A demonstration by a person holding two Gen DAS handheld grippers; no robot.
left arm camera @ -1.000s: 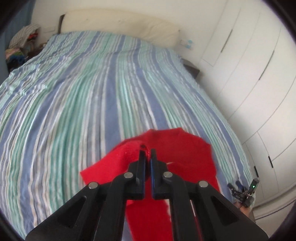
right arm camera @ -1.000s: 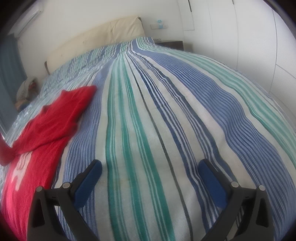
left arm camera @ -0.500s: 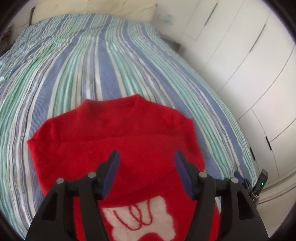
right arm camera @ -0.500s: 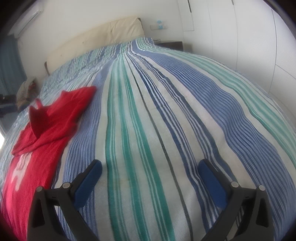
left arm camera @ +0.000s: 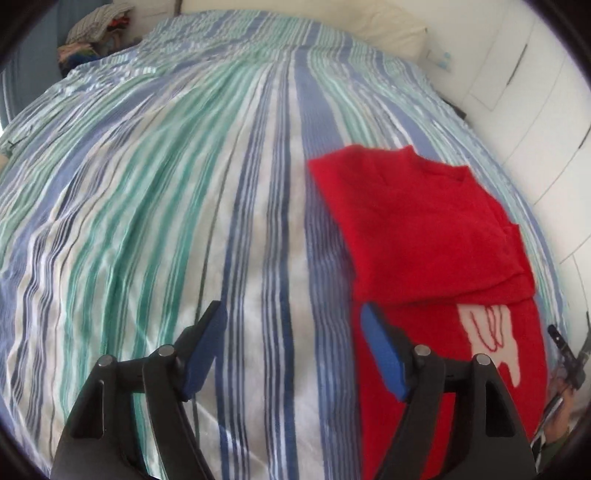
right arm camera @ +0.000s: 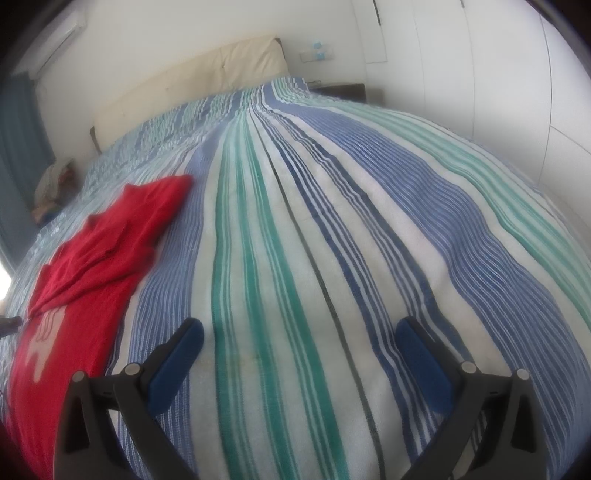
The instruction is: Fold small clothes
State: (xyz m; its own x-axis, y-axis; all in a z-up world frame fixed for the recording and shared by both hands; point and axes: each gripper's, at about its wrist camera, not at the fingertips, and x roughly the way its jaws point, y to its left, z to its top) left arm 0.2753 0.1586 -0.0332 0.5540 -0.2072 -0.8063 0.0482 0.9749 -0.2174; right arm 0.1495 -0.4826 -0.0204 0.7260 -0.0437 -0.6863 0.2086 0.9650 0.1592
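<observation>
A small red sweater [left arm camera: 424,236] with a white patch on its front lies flat on the striped bedspread [left arm camera: 166,184], its upper part folded down over the body. My left gripper [left arm camera: 291,314] hangs low over the bedspread just left of the sweater's edge; its jaws are opening and nothing is between them. In the right wrist view the same sweater [right arm camera: 96,258] lies at the far left. My right gripper [right arm camera: 299,332] stands open over bare bedspread [right arm camera: 332,221], well to the right of the sweater, with nothing between its fingers.
A cream headboard [right arm camera: 192,77] runs along the far end of the bed. White wardrobe doors [left arm camera: 535,92] stand close along the right side. A pile of clothes [left arm camera: 96,33] sits at the far left corner. The other gripper's tip [left arm camera: 569,354] shows at the right edge.
My left gripper let go of the red sweater's sleeve, opened wide, then dropped and swung left off the garment. The sleeve now lies folded across the sweater. The right gripper has not moved.
</observation>
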